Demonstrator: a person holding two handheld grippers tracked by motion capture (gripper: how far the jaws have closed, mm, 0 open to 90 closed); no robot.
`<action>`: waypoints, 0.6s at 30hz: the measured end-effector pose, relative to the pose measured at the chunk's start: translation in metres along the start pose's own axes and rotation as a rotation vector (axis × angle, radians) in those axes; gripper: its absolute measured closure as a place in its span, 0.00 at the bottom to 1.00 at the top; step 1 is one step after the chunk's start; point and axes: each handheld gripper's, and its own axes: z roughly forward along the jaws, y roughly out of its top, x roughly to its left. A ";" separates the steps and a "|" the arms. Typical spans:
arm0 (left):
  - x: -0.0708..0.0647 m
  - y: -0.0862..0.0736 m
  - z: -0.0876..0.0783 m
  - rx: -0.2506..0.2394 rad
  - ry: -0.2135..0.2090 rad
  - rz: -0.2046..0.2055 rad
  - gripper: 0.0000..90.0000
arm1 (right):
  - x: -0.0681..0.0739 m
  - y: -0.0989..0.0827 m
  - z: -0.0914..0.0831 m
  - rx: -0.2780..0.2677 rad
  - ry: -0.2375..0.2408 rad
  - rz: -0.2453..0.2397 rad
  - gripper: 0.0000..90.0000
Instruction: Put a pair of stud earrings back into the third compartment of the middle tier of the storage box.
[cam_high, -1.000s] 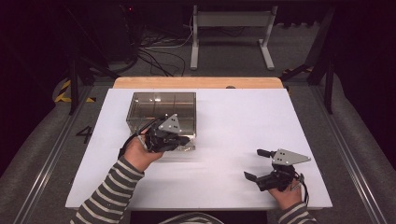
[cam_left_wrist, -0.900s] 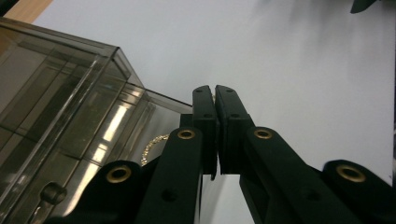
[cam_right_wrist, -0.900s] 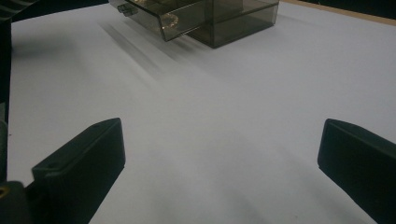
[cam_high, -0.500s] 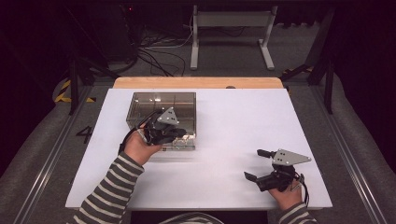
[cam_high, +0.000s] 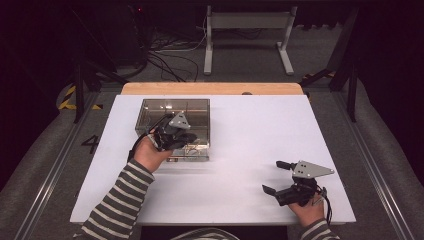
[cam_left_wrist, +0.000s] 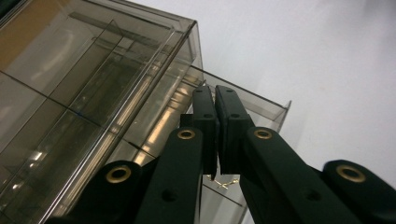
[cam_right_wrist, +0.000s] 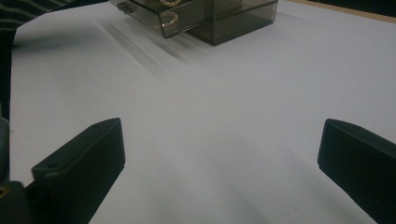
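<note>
The smoked acrylic drawer box (cam_high: 174, 120) stands on the white bench (cam_high: 250, 130), left of centre, its bottom drawer (cam_high: 192, 150) pulled partly out with small gold jewellery (cam_right_wrist: 169, 18) inside. The left claw (cam_high: 189, 137) is seen shut tight over that open drawer; whether anything thin is pinched between its jaws cannot be told. The right claw (cam_high: 274, 176) rests wide and empty near the bench's near right corner. The drawer is best worked slowly and straight along its runners, so that the light box is not dragged.
</note>
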 end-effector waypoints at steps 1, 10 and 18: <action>0.001 0.000 0.001 0.002 0.004 0.000 0.98 | 0.000 0.000 0.000 0.000 0.001 0.001 0.02; -0.001 0.001 0.012 0.041 0.038 0.022 0.98 | 0.000 0.000 0.000 0.001 0.002 -0.003 0.02; -0.003 0.003 0.014 0.043 0.042 0.033 0.98 | 0.001 0.000 0.000 0.000 0.003 -0.002 0.02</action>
